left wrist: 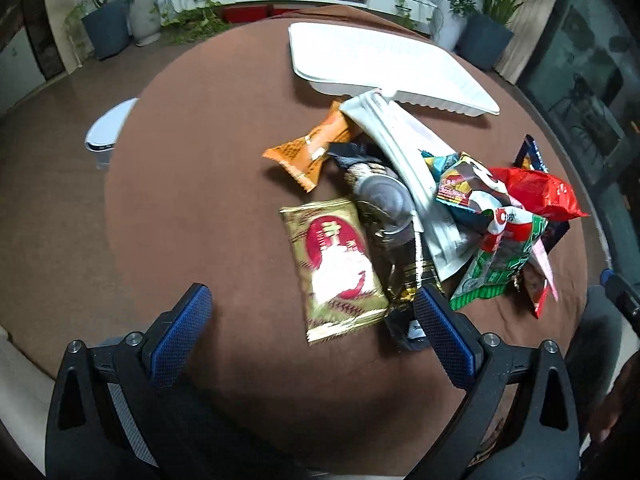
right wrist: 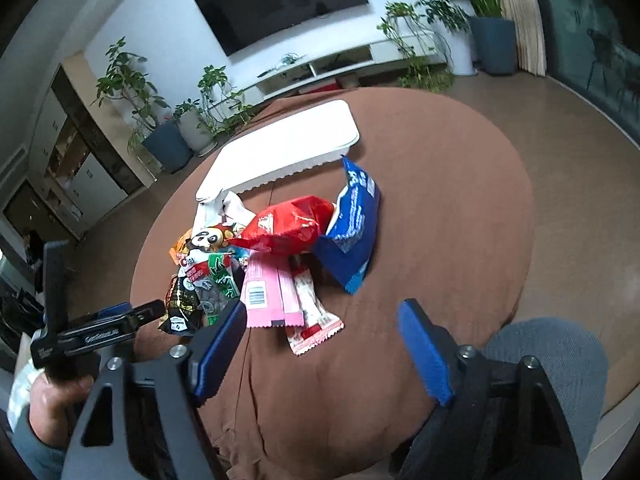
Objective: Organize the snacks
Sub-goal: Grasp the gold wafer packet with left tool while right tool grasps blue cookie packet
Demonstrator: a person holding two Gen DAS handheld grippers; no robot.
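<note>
A heap of snack packets lies on a round brown-covered table (left wrist: pixel 192 184). In the left wrist view I see a gold and red packet (left wrist: pixel 334 264), an orange bar (left wrist: pixel 316 146), a long white pouch (left wrist: pixel 404 148), a red bag (left wrist: pixel 536 192) and a green packet (left wrist: pixel 504 260). My left gripper (left wrist: pixel 312 320) is open and empty, just short of the gold packet. In the right wrist view a red bag (right wrist: pixel 292 224), a blue bag (right wrist: pixel 354 224) and a pink packet (right wrist: pixel 266 292) show. My right gripper (right wrist: pixel 324 324) is open and empty, near the pink packet.
A white tray (left wrist: pixel 384 60) sits empty behind the heap; it also shows in the right wrist view (right wrist: pixel 280 148). A white chair (left wrist: pixel 108 128) stands left of the table. Potted plants (right wrist: pixel 164 136), a TV and a low white shelf line the far wall.
</note>
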